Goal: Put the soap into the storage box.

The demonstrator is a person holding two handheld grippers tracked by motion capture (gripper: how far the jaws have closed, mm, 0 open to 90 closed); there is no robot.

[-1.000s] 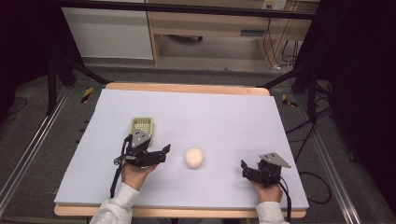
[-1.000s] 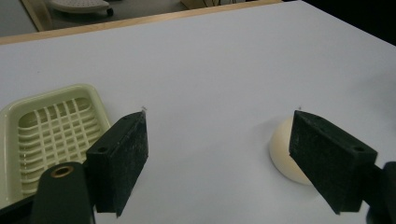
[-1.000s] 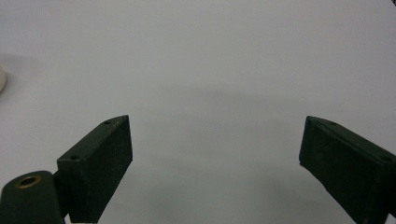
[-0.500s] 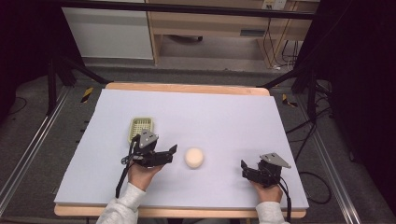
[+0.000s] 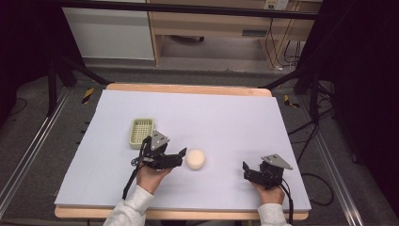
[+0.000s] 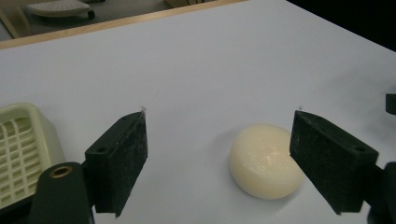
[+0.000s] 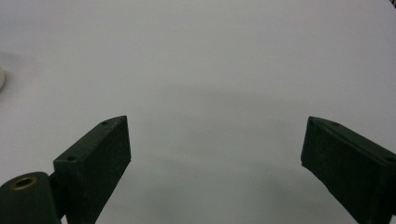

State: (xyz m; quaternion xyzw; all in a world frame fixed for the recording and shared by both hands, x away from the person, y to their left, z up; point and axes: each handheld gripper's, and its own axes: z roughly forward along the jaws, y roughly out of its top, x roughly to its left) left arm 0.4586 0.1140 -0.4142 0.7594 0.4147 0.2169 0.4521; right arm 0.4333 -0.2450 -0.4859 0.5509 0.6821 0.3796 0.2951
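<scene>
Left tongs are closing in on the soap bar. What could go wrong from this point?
1. In the left gripper view the soap bar sits off-centre, close to one jaw of the open left tongs. Closing now would likely push it sideways before gripping.
2. The bar is rounded and looks smooth, so it may squirt out from between the flat pads.
3. The soap dish lies just behind the left tongs; a backward swing could knock it.

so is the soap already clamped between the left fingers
No, the left gripper is open, and the soap lies on the table beside its right finger, with a wide gap to the other.
</scene>
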